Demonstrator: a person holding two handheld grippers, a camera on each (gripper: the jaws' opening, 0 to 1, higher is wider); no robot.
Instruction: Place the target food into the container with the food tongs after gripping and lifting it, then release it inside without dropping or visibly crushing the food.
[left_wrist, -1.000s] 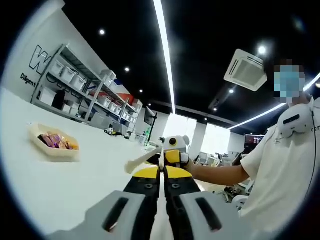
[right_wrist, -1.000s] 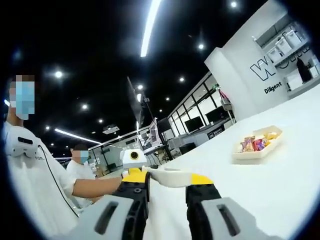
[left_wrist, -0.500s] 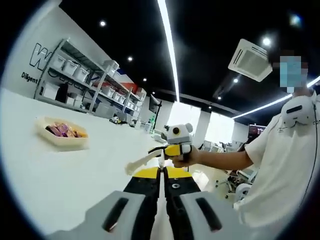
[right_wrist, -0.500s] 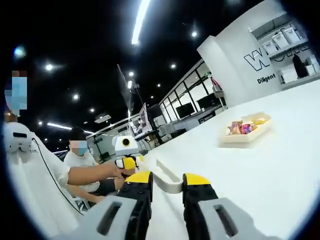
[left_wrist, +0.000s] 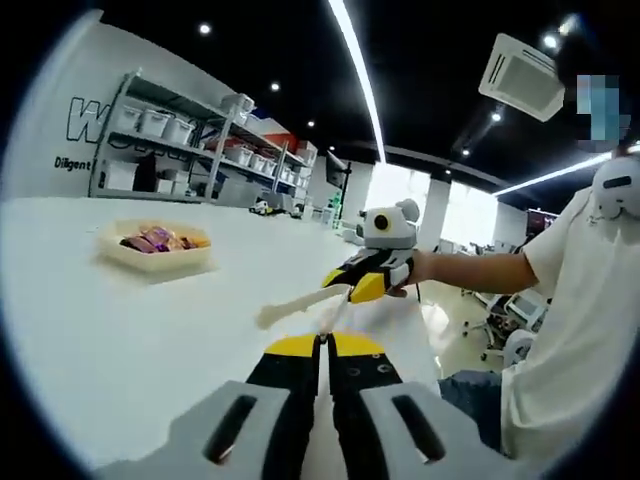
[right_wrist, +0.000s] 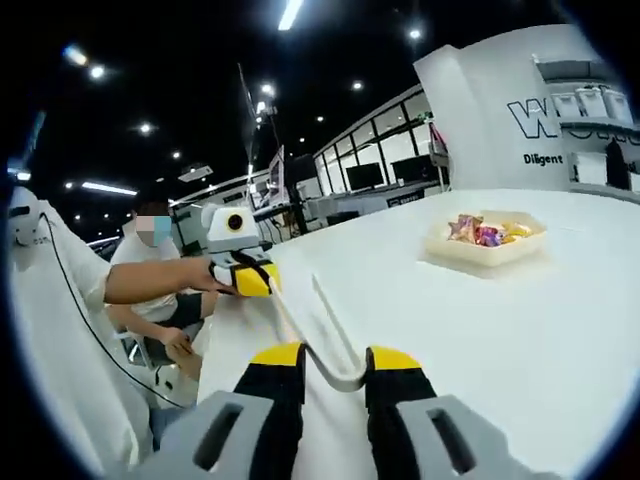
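**Tongs in hand, food not yet gripped**

The right gripper (right_wrist: 333, 362) has its jaws closed on the bend of the one pair of food tongs (right_wrist: 318, 330), whose two arms point up and away. The left gripper (left_wrist: 325, 350) has its jaws pressed together with nothing between them; in the right gripper view it holds one tong arm.

One container (right_wrist: 487, 243) sits well apart on the white table (right_wrist: 520, 330), holding several wrapped snacks (right_wrist: 478, 230), too small to count. By my judgement, the gripping, lifting and releasing are all left to do.
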